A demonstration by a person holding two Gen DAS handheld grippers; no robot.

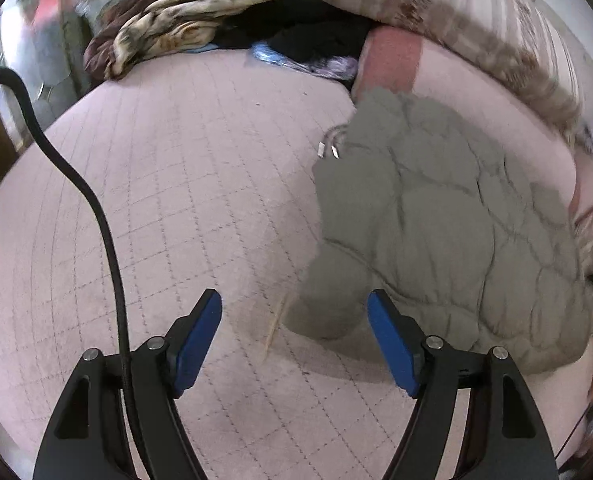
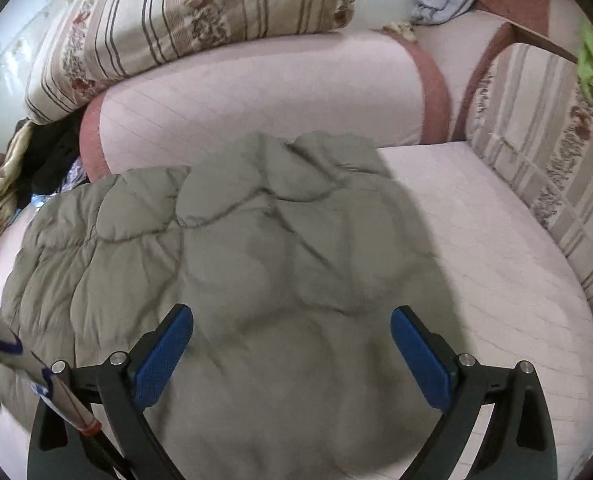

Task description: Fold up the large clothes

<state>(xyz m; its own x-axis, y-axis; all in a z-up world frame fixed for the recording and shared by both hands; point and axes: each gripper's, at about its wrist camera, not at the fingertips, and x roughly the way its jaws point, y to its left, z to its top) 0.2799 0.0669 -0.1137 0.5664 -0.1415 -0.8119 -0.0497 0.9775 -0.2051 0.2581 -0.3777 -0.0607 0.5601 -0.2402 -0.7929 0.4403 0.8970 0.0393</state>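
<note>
**Puffy jacket lay loose on the bed, both tools spread and empty**

At the far left, a heap of brown and cream blankets point(image 1: 184, 20) was piled against the wall beside dark clothing. In front of it stretched the pale pink quilted mattress cover point(image 1: 168, 184), stitched in a grid and fairly flat. The left gripper point(image 1: 294, 336) hung over it with its blue pads wide apart, nothing between them; a sleeve end of the jacket lay just ahead of its right pad.

The olive-grey padded jacket point(image 2: 256, 248) lay crumpled toward the right of the bed, its top against a pink bolster point(image 2: 256, 96), with a striped floral duvet point(image 2: 200, 12) behind. It looked light, soft and springy, with a smooth shell that could slip; a pinch at a stitched seam or hem would probably hold better than one on a puffed panel. The right gripper point(image 2: 292, 354) hovered above its lower part, jaws spread, holding nothing.
</note>
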